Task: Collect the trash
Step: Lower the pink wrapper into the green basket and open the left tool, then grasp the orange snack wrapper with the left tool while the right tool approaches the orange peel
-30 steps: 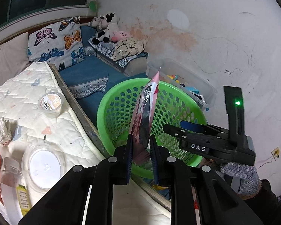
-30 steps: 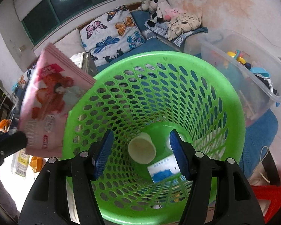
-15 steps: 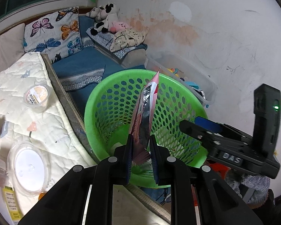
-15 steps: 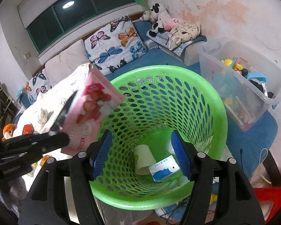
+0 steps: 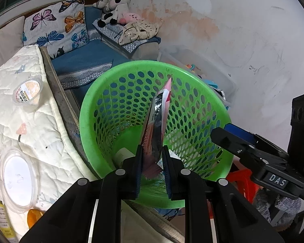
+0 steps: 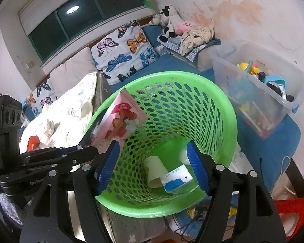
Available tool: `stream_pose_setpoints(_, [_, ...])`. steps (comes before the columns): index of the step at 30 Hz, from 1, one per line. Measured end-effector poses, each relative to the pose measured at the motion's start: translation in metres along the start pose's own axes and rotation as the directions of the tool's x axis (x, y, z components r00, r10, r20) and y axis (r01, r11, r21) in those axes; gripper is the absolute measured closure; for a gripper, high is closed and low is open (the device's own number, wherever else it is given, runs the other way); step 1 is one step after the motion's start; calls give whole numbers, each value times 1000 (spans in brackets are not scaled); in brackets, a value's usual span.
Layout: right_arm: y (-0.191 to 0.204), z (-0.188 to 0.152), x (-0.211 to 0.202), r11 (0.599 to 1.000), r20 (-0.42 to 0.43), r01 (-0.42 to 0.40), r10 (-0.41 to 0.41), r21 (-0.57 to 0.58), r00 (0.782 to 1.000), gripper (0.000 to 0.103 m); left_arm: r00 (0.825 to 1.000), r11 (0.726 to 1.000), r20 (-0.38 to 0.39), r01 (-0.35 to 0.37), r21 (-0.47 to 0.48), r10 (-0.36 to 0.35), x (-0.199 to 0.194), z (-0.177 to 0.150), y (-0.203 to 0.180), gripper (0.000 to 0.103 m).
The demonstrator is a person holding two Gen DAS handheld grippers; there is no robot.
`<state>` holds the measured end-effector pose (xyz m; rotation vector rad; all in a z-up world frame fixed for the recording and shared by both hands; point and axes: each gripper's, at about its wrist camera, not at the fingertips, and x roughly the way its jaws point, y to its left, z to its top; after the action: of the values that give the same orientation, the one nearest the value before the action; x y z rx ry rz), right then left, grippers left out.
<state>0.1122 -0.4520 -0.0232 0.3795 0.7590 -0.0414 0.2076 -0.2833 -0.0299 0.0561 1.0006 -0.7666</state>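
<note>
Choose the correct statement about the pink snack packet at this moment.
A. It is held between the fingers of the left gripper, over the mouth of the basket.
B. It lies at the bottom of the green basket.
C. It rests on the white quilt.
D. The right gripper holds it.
A: the pink snack packet stands clamped in the left gripper above the opening of the green basket; the right gripper is open and empty.

Pink packet hides part of the basket floor — white items there unidentifiable.

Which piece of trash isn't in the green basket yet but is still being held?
The pink snack packet, pinched in the left gripper above the green basket. The paper cup and blue-and-white carton lie loose on its bottom.
</note>
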Motion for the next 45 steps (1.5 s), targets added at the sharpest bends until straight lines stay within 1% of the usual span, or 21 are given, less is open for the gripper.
stream_pose_setpoints(6, [1, 0, 0, 1000, -1, -2, 2, 1, 1000, 34, 1000, 1000, -9, -1, -2, 1, 4, -1, -1, 85])
stream_pose_setpoints(13, [1, -2, -2, 1000, 3, -3, 3, 9, 1000, 34, 1000, 1000, -14, 4, -14, -4, 3, -3, 1, 81])
stream_pose_setpoints(14, [1, -2, -2, 1000, 2, -3, 3, 8, 1000, 34, 1000, 1000, -12, 3, -15, -3, 3, -4, 1, 79])
stream_pose_setpoints(15, [1, -2, -3, 1000, 2, -4, 4, 9, 1000, 34, 1000, 1000, -11, 4, -17, -5, 2, -4, 2, 74])
stream_pose_setpoints(16, [1, -2, -3, 1000, 3, -4, 4, 10, 1000, 34, 1000, 1000, -9, 2, -17, -2, 1, -5, 2, 64])
stream_pose_setpoints(17, [1, -2, -3, 1000, 2, -4, 4, 10, 1000, 34, 1000, 1000, -3, -6, -16, 6, -1, -5, 1, 61])
stream_pose_setpoints(18, [1, -2, -3, 1000, 3, -4, 4, 10, 1000, 34, 1000, 1000, 6, -12, -12, 12, -3, -5, 1, 59])
stream_pose_setpoints(27, [6, -4, -8, 1000, 4, -14, 14, 8, 1000, 34, 1000, 1000, 24, -19, -21, 20, -16, -11, 6, 59])
stream_pose_setpoints(31, [11, -6, -9, 1000, 3, -20, 20, 6, 1000, 33, 998, 999, 44, -46, -15, 46, -27, -16, 9, 59])
stream_pose_setpoints(35, [17, -8, -10, 1000, 0, -30, 30, 3, 1000, 30, 995, 998, 70, -67, -19, 69, -42, -23, 15, 59])
stream_pose_setpoints(42, [34, -14, -7, 998, -16, -54, 54, -14, 998, 30, 987, 992, 108, -115, -49, 120, -69, -37, 31, 59])
stream_pose_setpoints(45, [41, -18, -6, 998, -25, -67, 67, -21, 997, 30, 983, 988, 115, -132, -81, 140, -82, -46, 45, 59])
